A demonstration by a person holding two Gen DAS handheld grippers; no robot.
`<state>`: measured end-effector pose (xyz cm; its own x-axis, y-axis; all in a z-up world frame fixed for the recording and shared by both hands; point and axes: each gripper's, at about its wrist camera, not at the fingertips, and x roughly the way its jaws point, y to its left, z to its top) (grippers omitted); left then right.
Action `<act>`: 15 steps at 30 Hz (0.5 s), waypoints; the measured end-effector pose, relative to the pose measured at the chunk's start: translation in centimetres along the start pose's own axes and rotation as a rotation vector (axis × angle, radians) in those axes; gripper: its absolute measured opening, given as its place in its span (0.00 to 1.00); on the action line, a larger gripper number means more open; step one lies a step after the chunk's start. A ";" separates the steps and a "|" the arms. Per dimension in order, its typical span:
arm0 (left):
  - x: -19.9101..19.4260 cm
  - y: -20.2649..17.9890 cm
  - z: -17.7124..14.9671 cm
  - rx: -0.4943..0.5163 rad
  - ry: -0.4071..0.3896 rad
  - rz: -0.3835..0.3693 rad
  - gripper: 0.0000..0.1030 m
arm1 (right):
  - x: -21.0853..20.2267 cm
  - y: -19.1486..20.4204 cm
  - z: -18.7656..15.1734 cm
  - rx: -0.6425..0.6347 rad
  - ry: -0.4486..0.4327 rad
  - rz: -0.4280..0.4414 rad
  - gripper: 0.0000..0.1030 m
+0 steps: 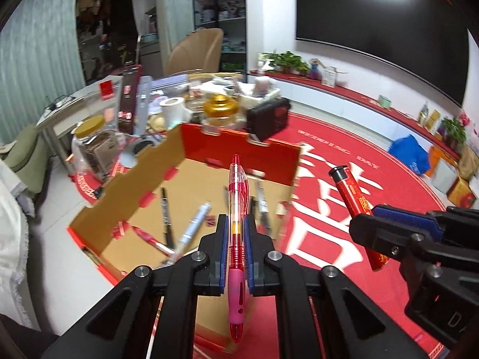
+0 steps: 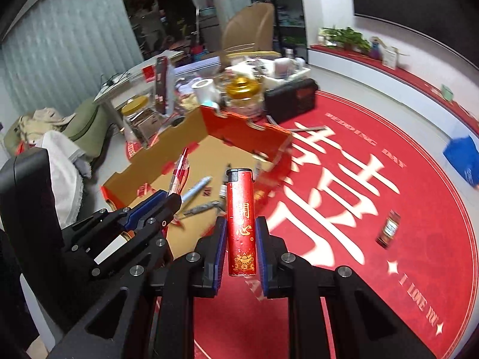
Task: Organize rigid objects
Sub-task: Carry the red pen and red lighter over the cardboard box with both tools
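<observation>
1. The left gripper had its jaws pinching a red pen at mid-barrel, tip forward, so it pointed toward the cardboard box, hanging over the near edge.
2. The right gripper had its jaws pinching a red lighter upright by its flat sides, above the red rug, just beside the box.
3. Several pens already lay loose in the box, which suggested it served as the collecting place.
4. A small jar lay on the rug, well apart, seemingly not yet gathered.
</observation>
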<state>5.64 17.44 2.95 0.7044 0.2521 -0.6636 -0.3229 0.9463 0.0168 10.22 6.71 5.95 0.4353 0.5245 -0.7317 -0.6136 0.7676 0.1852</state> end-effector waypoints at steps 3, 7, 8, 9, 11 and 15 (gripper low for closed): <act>0.5 2.0 0.4 -0.028 0.003 0.031 0.10 | 1.1 1.4 1.0 -0.031 0.010 0.008 0.19; 1.7 4.5 0.7 -0.065 0.015 0.068 0.10 | 3.0 3.4 2.1 -0.062 0.027 0.017 0.19; 2.1 5.2 0.9 -0.077 0.020 0.078 0.10 | 3.3 3.8 2.4 -0.067 0.029 0.018 0.19; 2.4 5.8 1.0 -0.087 0.025 0.086 0.10 | 3.8 4.1 2.6 -0.072 0.033 0.021 0.19; 3.0 6.6 1.1 -0.104 0.035 0.096 0.10 | 4.8 4.6 3.1 -0.082 0.040 0.018 0.19; 4.3 8.0 1.5 -0.128 0.056 0.116 0.10 | 6.7 5.2 4.0 -0.091 0.061 0.006 0.19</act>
<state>7.07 26.39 1.31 0.6225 0.3436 -0.7031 -0.4803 0.8771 0.0033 12.58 15.69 4.60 0.3921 0.5033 -0.7701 -0.6745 0.7265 0.1313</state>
